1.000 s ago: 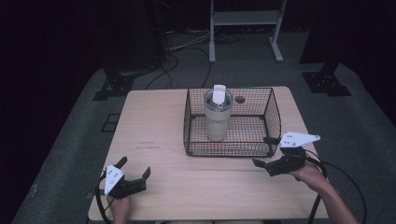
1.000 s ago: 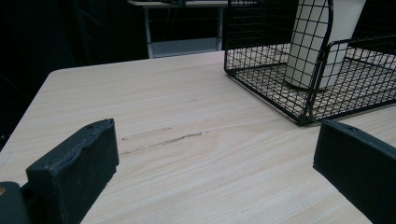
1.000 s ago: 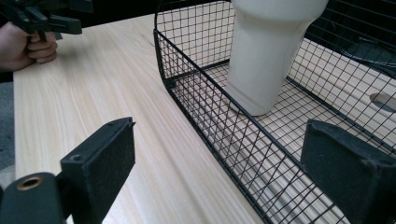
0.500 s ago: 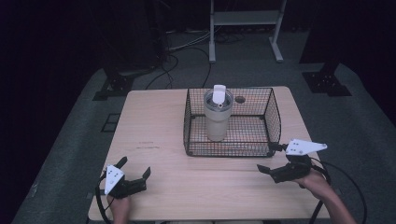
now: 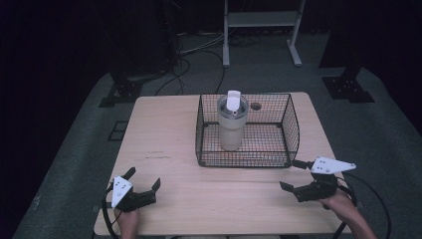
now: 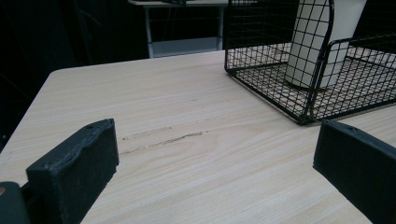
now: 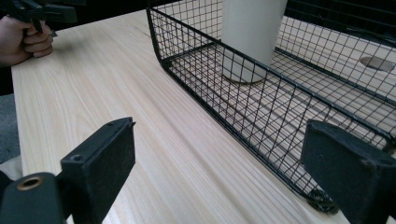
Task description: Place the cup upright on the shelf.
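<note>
A white tumbler (image 5: pixel 232 122) with a flip lid stands upright inside a black wire basket (image 5: pixel 290 128) on the wooden table (image 5: pixel 164 134). My left gripper (image 5: pixel 143 182) rests near the table's front left corner, open and empty. My right gripper (image 5: pixel 292 175) sits at the front right, just outside the basket's near right corner, also open with nothing between its jaws. In the left gripper view the basket (image 6: pixel 261 70) and tumbler (image 6: pixel 322 42) lie ahead to the right. In the right gripper view the basket's wall (image 7: pixel 243 126) runs close by, with the tumbler (image 7: pixel 250 32) behind it.
A round cable hole (image 5: pixel 256 106) in the tabletop shows through the basket's far side. A metal stand (image 5: pixel 261 22) and cables (image 5: pixel 194 50) lie on the floor beyond the table. In the right gripper view, the other hand (image 7: pixel 25 39) holds its gripper at top left.
My right gripper has drawn back from the basket toward the table's front right edge. The left gripper has stayed put.
</note>
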Motion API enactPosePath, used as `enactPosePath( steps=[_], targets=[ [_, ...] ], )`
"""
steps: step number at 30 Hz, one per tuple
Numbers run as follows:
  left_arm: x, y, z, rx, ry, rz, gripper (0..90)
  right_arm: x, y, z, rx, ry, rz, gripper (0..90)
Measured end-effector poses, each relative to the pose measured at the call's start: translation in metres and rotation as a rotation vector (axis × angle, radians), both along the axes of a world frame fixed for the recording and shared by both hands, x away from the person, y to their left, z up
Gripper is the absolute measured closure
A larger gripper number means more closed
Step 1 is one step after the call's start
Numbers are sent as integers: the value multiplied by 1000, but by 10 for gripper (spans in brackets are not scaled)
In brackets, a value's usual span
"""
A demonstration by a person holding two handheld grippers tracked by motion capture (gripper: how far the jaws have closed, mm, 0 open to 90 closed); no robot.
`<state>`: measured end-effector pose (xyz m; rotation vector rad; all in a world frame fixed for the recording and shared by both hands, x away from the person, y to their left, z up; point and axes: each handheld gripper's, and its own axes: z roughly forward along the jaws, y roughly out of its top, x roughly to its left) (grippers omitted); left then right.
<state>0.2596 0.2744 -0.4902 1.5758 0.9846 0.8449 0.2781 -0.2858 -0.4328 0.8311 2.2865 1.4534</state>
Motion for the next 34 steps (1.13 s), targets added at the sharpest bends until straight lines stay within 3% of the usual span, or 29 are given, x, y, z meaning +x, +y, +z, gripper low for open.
enactPosePath(
  steps=[20,32,34],
  targets=[
    [0,0,0,1,-3,3,0,-9,-21,-26,29,17,-75,95],
    [0,0,0,1,-2,4,0,-16,-33,-39,21,32,-129,95],
    [0,-1,0,1,-2,4,0,-20,-33,-41,32,14,-146,95]
  ],
)
